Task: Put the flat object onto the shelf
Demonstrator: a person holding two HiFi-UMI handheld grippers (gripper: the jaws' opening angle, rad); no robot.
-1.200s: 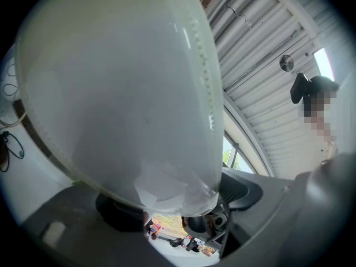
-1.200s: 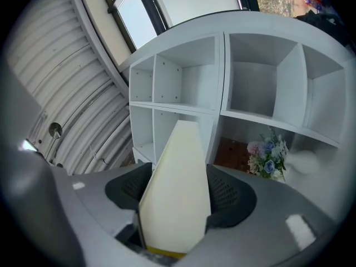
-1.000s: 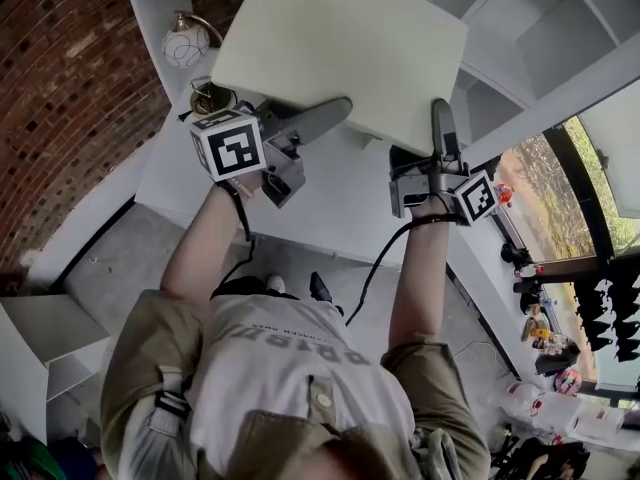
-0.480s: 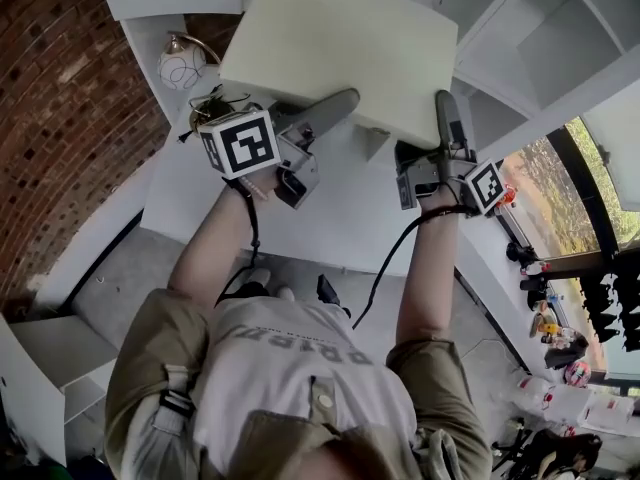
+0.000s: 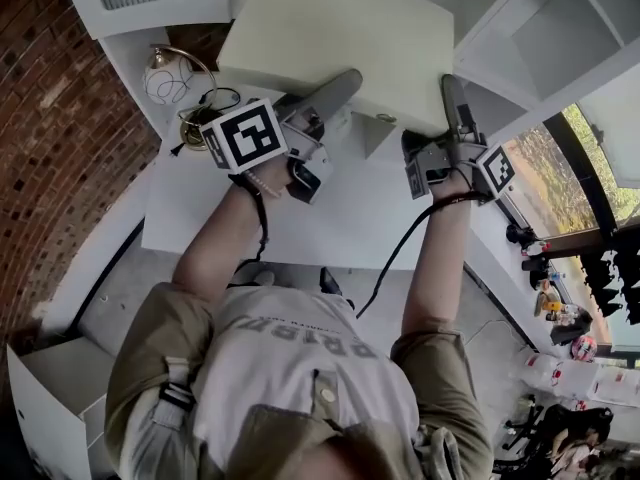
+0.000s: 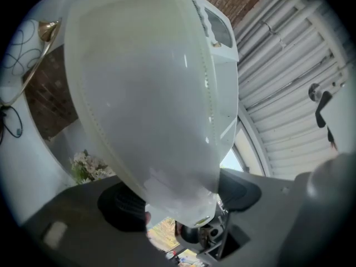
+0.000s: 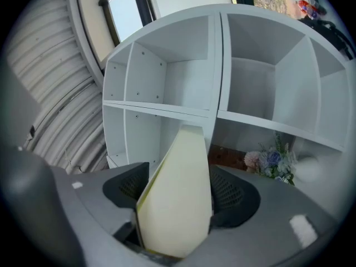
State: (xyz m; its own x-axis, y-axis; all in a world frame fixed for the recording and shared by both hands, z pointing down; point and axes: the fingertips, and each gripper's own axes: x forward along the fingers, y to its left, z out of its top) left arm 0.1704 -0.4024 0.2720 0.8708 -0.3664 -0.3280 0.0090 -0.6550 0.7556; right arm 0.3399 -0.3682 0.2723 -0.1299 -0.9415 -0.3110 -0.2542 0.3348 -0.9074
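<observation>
**Both tools grip the board**

Both arms stretch forward over the counter [image 5: 330,218]. The left tool [image 5: 345,80] clamps the near edge of the board [image 5: 340,23], and the right tool [image 5: 449,93] clamps its right corner. The board is held in the air, in front of the white shelf [image 5: 560,28].

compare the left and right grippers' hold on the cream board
Left gripper slants across the near edge of the cream board; right gripper points straight along its right side. The left gripper view shows its broad face; the right gripper view shows it nearly edge-on. Both have fingers closed on it.
</observation>
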